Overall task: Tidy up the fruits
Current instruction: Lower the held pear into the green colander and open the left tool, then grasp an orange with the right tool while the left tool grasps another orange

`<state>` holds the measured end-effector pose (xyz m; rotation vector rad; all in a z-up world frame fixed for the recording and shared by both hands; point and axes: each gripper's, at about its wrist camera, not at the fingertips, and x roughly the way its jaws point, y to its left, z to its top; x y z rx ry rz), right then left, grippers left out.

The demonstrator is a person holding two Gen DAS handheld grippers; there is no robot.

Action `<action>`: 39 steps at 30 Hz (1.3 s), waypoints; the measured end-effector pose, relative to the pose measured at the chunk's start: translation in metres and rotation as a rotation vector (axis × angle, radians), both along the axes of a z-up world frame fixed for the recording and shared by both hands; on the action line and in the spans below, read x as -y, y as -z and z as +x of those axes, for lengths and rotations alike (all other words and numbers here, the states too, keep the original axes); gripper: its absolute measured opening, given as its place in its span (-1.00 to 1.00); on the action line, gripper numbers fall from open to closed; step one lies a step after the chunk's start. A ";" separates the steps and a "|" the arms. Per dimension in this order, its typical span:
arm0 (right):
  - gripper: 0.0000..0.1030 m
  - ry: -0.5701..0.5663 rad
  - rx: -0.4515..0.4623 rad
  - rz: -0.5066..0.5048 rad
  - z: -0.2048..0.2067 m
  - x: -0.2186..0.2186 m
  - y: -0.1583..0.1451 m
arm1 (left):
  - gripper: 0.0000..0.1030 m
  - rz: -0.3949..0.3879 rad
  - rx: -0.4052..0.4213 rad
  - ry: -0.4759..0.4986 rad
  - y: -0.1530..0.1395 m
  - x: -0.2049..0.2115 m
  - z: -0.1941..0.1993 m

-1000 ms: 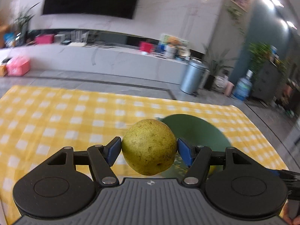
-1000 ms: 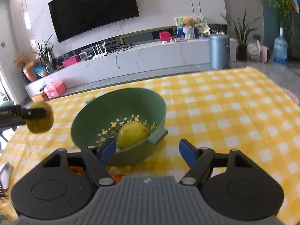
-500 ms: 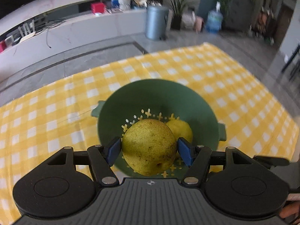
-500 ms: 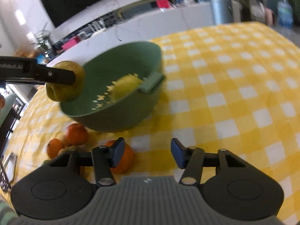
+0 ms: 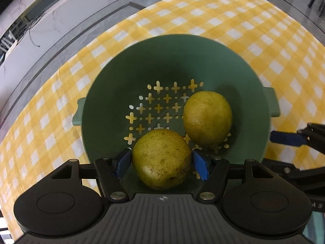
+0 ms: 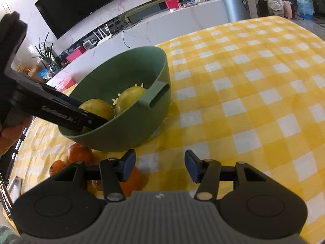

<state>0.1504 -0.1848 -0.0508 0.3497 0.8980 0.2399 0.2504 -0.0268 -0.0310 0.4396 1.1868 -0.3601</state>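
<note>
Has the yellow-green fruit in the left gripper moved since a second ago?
Yes. The held fruit, clamped in the left gripper, was short of the green bowl and higher; now it is over the bowl, beside the fruit already inside.

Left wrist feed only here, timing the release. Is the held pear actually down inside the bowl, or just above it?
Observer: On the right wrist view the held pear dips partly below the near rim of the green bowl, next to the other pear.
Operator: Any fruit left outside?
Observer: At least three oranges lie on the checked cloth by the bowl's near side.
Operator: Has the right gripper got one?
Observer: No. The right gripper has just been closing its jaws, but nothing is between them. One orange sits behind its left finger.
</note>
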 end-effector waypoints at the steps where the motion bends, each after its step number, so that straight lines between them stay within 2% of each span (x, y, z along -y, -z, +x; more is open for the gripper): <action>1: 0.01 0.000 -0.008 0.004 0.001 0.001 0.001 | 0.46 -0.003 -0.007 -0.009 0.001 0.000 0.001; 4: 0.01 0.005 -0.023 0.019 0.002 0.003 0.004 | 0.47 -0.013 -0.007 -0.025 0.001 0.000 0.004; 8: 0.01 -0.009 -0.024 0.024 0.003 0.002 0.004 | 0.54 0.020 0.000 -0.023 0.000 0.006 0.004; 12: 0.01 -0.029 -0.023 0.021 0.003 -0.001 0.004 | 0.56 0.006 0.008 -0.069 -0.001 0.003 0.004; 18: 0.02 -0.036 -0.021 0.030 0.002 0.000 0.004 | 0.50 0.024 0.180 -0.049 -0.019 0.006 -0.016; 22: 0.02 -0.051 -0.005 0.026 0.000 -0.002 0.001 | 0.50 -0.034 0.210 -0.049 -0.042 0.002 -0.028; 30: 0.01 -0.124 0.080 0.043 -0.014 -0.011 -0.012 | 0.41 -0.211 0.343 -0.098 -0.078 -0.025 -0.094; 34: -0.05 -0.169 0.092 0.020 -0.019 -0.018 -0.014 | 0.26 -0.265 0.337 -0.113 -0.073 -0.038 -0.113; 37: -0.17 -0.200 0.085 -0.006 -0.019 -0.025 -0.012 | 0.19 -0.248 0.307 -0.112 -0.057 -0.044 -0.117; 39: -0.18 -0.212 0.078 -0.023 -0.019 -0.029 -0.009 | 0.19 -0.240 0.284 -0.126 -0.046 -0.049 -0.120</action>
